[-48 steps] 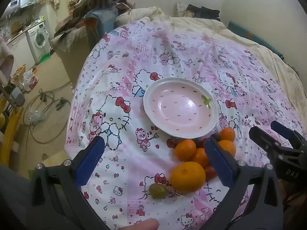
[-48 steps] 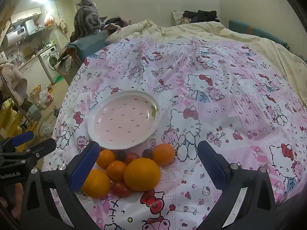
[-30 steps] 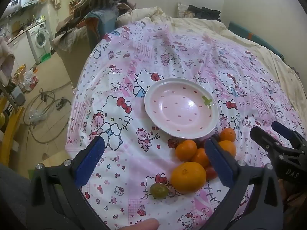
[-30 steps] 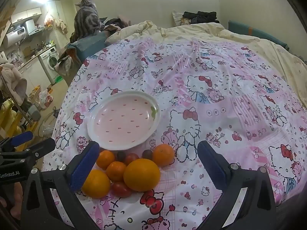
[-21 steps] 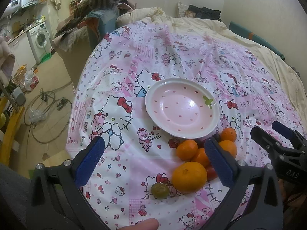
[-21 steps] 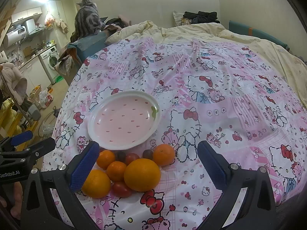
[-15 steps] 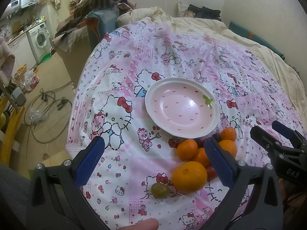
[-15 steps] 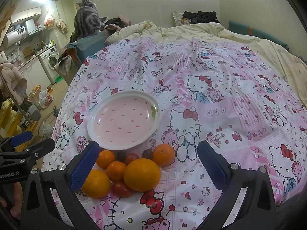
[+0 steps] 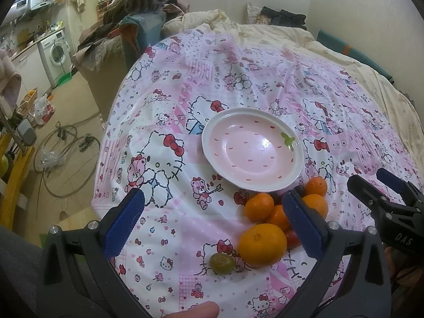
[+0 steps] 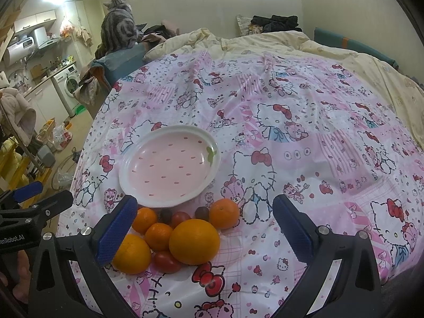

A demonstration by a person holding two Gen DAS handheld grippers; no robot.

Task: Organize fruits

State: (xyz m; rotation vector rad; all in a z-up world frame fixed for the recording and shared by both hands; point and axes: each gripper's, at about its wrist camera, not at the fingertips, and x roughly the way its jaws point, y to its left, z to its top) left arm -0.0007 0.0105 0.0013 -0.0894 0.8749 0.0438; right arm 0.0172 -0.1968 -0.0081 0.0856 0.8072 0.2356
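An empty pink plate (image 9: 251, 151) (image 10: 169, 165) with a white rim lies on a pink Hello Kitty sheet. Just in front of it is a cluster of fruit: a large orange (image 9: 262, 243) (image 10: 194, 241), several smaller tangerines (image 9: 258, 206) (image 10: 224, 212), small red tomatoes (image 10: 167, 261), dark grapes (image 10: 202, 212) and a green fruit (image 9: 222, 263). My left gripper (image 9: 212, 222) is open and empty, above the sheet left of the fruit. My right gripper (image 10: 204, 228) is open and empty, with the fruit pile between its fingers in view.
The sheet covers a bed (image 10: 318, 84) with a cream duvet (image 10: 265, 39) at the back. A tabby cat (image 10: 118, 30) sits on a chair back at the far left. The floor with cables (image 9: 66, 159) and a washing machine (image 9: 57, 53) lie left of the bed edge.
Both grippers have stayed open and almost still. The left wrist view has drifted very slightly. No fruit has moved.
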